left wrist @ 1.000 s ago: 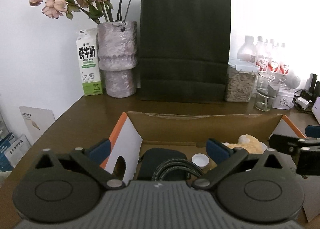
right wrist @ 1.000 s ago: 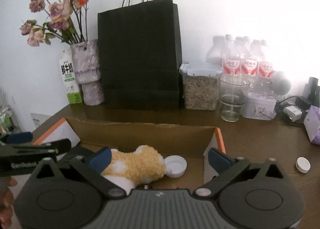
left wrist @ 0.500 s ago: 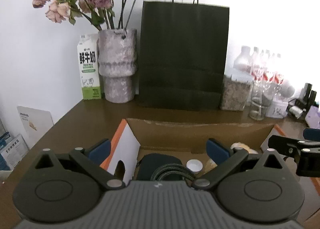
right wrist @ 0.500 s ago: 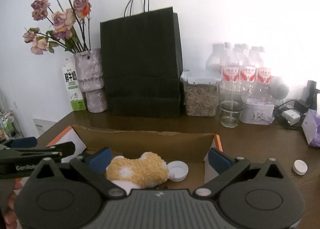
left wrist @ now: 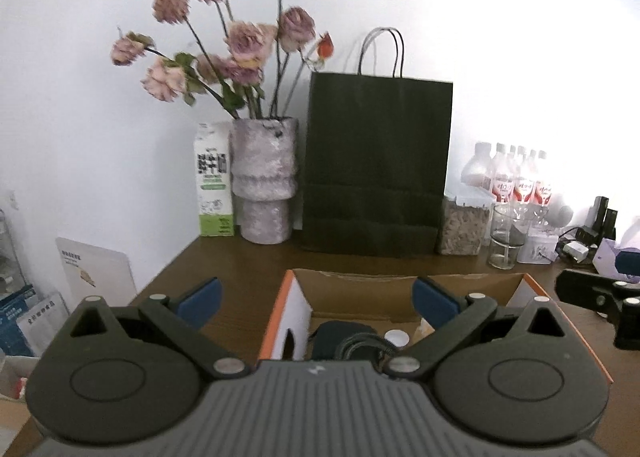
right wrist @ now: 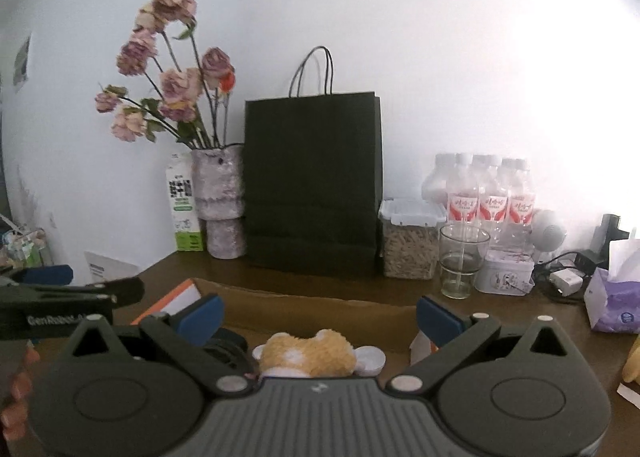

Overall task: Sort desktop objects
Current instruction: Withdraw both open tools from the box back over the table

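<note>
We're seeing the cardboard box [left wrist: 384, 293] holding a plush toy [right wrist: 308, 351], white cap [right wrist: 372, 359], dark pouch [left wrist: 340, 339]; left gripper [left wrist: 316, 299] and right gripper [right wrist: 318, 315] both hovering spread wide, gripping nothing.

Both tongs, left tongs [left wrist: 316, 298] and right tongs [right wrist: 319, 313], are black-linked with blue pads, silver pivots (ribbed grey housing).

Dark wood table [left wrist: 256, 273] – cardboard box [left wrist: 372, 289], black bag [left wrist: 376, 173], vase [left wrist: 264, 181], milk carton [left wrist: 214, 185], possibly grain jar [right wrist: 410, 241].

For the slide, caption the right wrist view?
Open right gripper above orange-edged cardboard box holding a fluffy orange-and-white plush toy.
</note>
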Motion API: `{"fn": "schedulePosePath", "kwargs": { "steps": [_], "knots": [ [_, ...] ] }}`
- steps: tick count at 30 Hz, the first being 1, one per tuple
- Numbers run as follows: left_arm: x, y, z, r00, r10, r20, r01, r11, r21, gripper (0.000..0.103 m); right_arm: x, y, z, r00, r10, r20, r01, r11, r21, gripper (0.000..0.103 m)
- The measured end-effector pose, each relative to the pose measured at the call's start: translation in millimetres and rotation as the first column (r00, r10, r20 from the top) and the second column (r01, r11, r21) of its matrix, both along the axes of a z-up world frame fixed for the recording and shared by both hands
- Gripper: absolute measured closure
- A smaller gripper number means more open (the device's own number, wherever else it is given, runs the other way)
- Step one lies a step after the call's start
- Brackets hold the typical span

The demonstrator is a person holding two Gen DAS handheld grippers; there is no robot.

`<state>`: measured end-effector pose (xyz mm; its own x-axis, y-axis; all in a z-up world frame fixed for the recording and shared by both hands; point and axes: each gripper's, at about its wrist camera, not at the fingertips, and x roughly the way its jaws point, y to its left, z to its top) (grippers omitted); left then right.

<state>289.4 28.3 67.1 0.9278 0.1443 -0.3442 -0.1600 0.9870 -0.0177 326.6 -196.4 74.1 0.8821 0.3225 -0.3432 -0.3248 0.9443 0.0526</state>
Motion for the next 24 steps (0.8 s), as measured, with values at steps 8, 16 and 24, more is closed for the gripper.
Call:
{"fn": "schedulePosePath", "kwargs": {
  "steps": [8,16,24],
  "knots": [
    [-62.1,12.6,0.8,1.000,0.019,0.010,-0.019,1.000,-0.003,0.000,-59.0,-11.6,1.7,1.000,0.002,0.017,-0.002,1.000,-0.010,0.000],
    [-120.2,25.8,-15.1,0.999,0.041,0.006,-0.041,0.999,-0.013,0.000,-113.9,-23.1,-10.2,1.000,-0.001,0.011,0.001,1.000,-0.020,0.000],
    [-162.8,31.4,-43.1,0.999,0.036,-0.021,-0.036,0.999,-0.009,0.000,-159.7,-30.3,-38.8,0.999,-0.022,-0.033,0.021,0.999,-0.050,0.000]
  ]
}}
